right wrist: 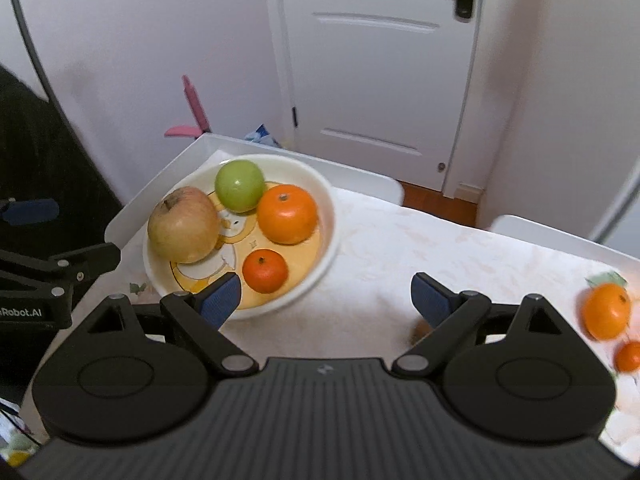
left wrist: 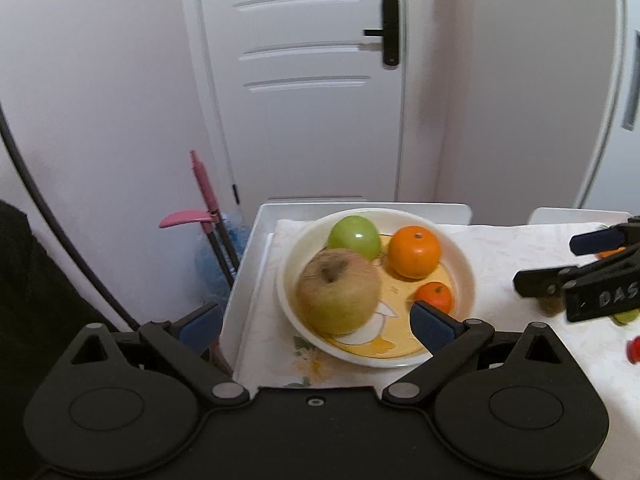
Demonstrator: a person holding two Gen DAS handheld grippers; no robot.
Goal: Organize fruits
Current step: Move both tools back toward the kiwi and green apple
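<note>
A white bowl (left wrist: 464, 276) (right wrist: 326, 200) with a yellow picture inside stands near the table's far left corner. It holds a large yellowish apple (left wrist: 338, 292) (right wrist: 184, 230), a green apple (left wrist: 354, 238) (right wrist: 239, 185), a big orange (left wrist: 414, 252) (right wrist: 287, 214) and a small tangerine (left wrist: 434, 298) (right wrist: 265, 271). My left gripper (left wrist: 316, 328) is open and empty, just in front of the bowl. My right gripper (right wrist: 326, 300) is open and empty over the cloth, right of the bowl. Two more oranges, one larger (right wrist: 605, 311) and one smaller (right wrist: 628, 356), lie at the right.
The white table (right wrist: 360, 178) has a pale patterned cloth (right wrist: 440, 248). A closed white door (left wrist: 312, 80) and a pink-handled mop (left wrist: 204, 184) stand behind it. A black chair (right wrist: 48, 152) is at the left. Small red (left wrist: 634, 350) and green (left wrist: 626, 316) items lie at the right.
</note>
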